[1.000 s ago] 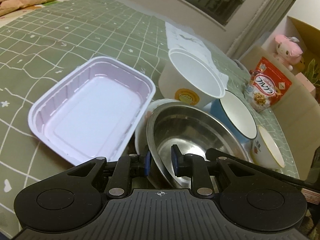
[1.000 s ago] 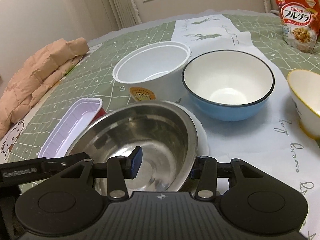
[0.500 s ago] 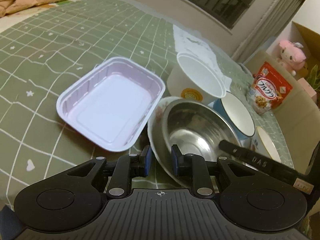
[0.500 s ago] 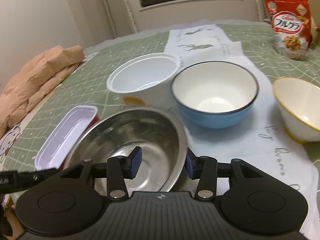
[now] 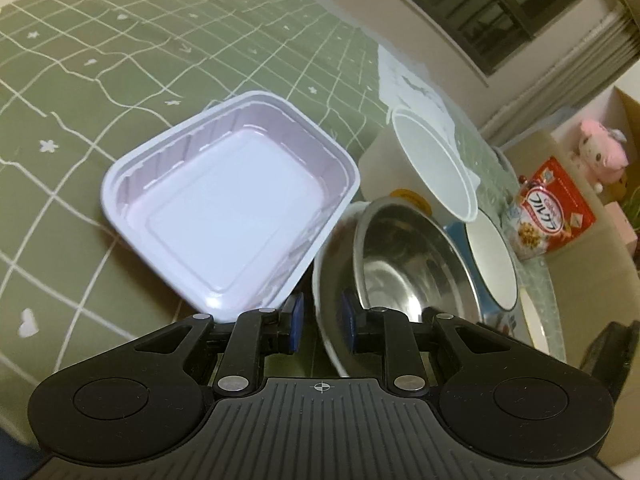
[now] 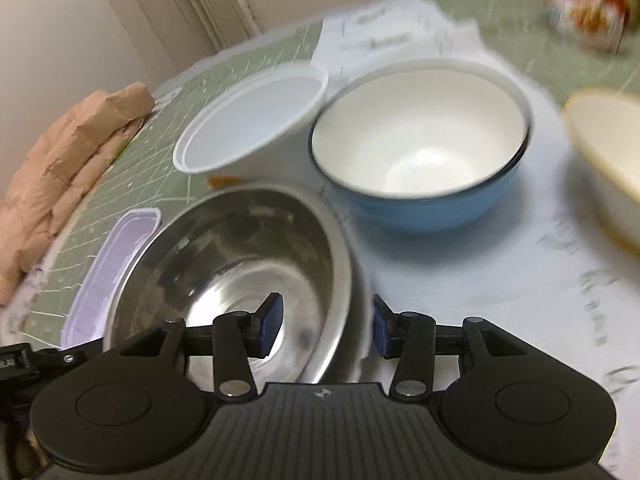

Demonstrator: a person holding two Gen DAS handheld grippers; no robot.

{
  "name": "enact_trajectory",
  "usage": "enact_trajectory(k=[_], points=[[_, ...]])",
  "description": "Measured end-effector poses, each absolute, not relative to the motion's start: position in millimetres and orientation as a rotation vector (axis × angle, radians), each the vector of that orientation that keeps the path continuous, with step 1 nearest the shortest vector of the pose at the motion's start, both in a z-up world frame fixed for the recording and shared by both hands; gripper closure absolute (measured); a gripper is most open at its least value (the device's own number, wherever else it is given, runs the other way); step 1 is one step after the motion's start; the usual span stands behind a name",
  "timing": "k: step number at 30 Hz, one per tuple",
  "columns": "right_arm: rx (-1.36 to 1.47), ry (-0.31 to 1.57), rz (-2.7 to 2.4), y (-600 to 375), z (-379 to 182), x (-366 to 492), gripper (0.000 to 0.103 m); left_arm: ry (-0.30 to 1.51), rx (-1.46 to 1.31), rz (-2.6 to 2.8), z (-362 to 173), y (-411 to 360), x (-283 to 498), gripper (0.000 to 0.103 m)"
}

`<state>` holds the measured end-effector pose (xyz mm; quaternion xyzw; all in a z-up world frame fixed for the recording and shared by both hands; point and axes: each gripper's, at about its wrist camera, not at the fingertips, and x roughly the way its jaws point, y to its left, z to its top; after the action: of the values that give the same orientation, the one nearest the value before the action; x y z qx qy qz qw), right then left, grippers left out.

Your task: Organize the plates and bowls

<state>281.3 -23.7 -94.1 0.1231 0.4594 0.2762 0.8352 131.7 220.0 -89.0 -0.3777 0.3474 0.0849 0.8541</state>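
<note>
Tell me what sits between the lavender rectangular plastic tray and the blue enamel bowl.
The shiny steel bowl sits between the lavender tray and blue bowl, clearest in the right wrist view.

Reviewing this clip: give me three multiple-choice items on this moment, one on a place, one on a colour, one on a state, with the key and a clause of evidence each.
1. Where does the steel bowl sit?
A. inside the lilac tray
B. on a white plate
C. on the cereal bag

2. What colour is the outside of the bowl with the white inside?
A. blue
B. red
C. black

3. What do the lilac tray and white tub hold?
A. soup
B. cereal
C. nothing visible

Key: 1 B, the white plate's rim shows under and around the steel bowl in the left wrist view. 2 A, its outer wall is blue. 3 C, bare bottom and inner walls show.
</note>
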Motion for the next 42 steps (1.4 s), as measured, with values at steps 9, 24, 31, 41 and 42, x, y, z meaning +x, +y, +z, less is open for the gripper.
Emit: enact_trajectory(k=[9, 24, 31, 41, 42], points=[[0.294, 0.979, 0.644, -33.5, -91.5, 276.9, 0.051, 0.797, -0.661, 0.177, -85.5, 200.8, 148.2, 0.081], [0.338, 0.972, 0.577, -89.2, -94.9, 259.5, 0.051, 0.851, -0.545, 0.119, -82.3, 150.0, 159.2, 0.078], [0.283, 0.939, 0.559, -85.4, -91.4, 250.1, 0.051, 0.839, -0.471, 0.148, -74.3, 139.5, 150.8, 0.080], [0.222, 0.765, 0.546, -118.6, -52.2, 224.3, 0.048, 0.658, -0.459, 0.164, -23.4, 126.4, 125.9, 0.080], [0.211, 0.738, 0.523, -124.1, -47.9, 222.9, 0.042, 0.632, -0.478, 0.123, -18.6, 120.7, 128.2, 0.080]])
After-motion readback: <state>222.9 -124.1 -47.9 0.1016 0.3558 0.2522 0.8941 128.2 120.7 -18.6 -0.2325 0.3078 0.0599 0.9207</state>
